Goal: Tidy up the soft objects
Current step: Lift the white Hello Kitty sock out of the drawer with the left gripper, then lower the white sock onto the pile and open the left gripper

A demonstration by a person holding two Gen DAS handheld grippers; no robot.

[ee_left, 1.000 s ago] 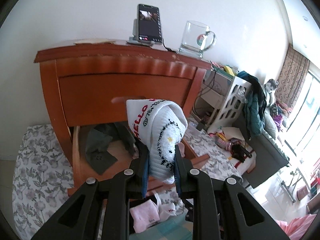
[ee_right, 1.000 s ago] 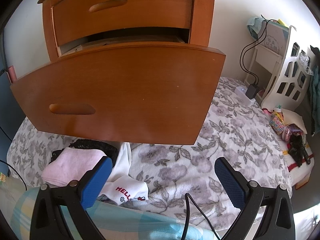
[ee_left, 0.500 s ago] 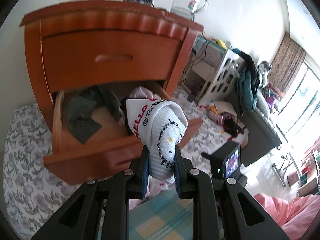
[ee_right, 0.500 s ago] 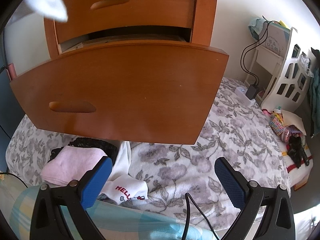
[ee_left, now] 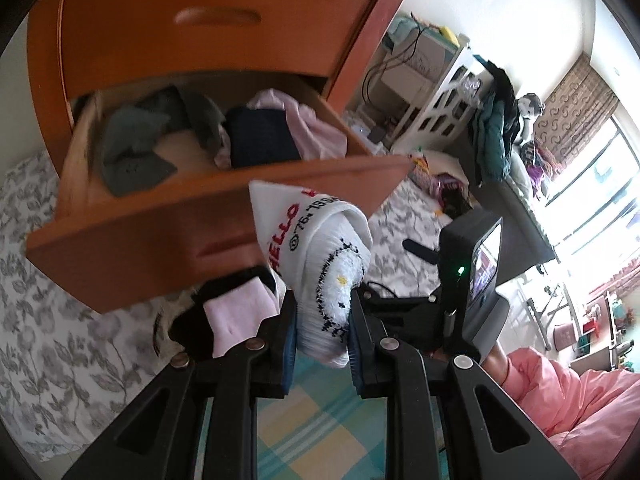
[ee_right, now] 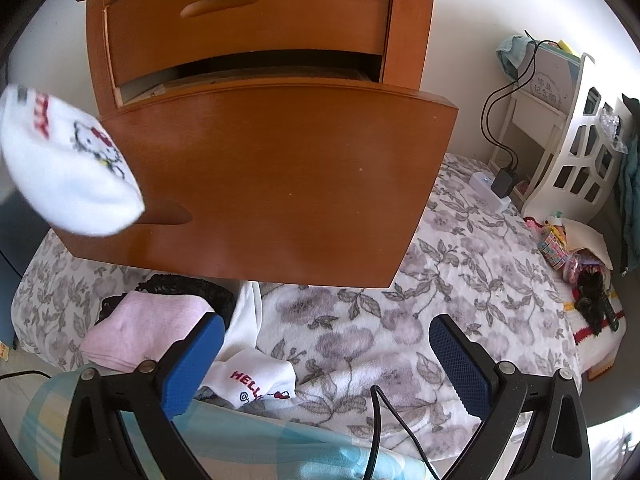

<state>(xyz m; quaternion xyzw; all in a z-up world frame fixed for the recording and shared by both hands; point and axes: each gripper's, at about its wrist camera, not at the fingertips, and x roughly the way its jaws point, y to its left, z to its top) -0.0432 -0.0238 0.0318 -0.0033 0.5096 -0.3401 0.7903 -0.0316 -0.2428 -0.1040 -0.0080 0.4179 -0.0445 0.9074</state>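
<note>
- White sock (ee_left: 316, 264), printed with red lettering and a cartoon cat, is clenched between the pads of the left tool (ee_left: 322, 332), in front of the open drawer (ee_left: 208, 208) and above the pile of socks (ee_right: 168, 324) on the floral bedspread (ee_right: 460, 280).
- Only its lower end is pinched, so the free upper part could snag on the drawer's front edge.
- Released short of the drawer, it would likely drop back onto the pile.
- Right tool (ee_right: 324, 360) hangs released and empty above the bedspread; its trailing cable (ee_right: 380, 420) might catch loose fabric.

Both wrist views angled down, close, sharing open drawer (ee_left: 168, 236).
</note>
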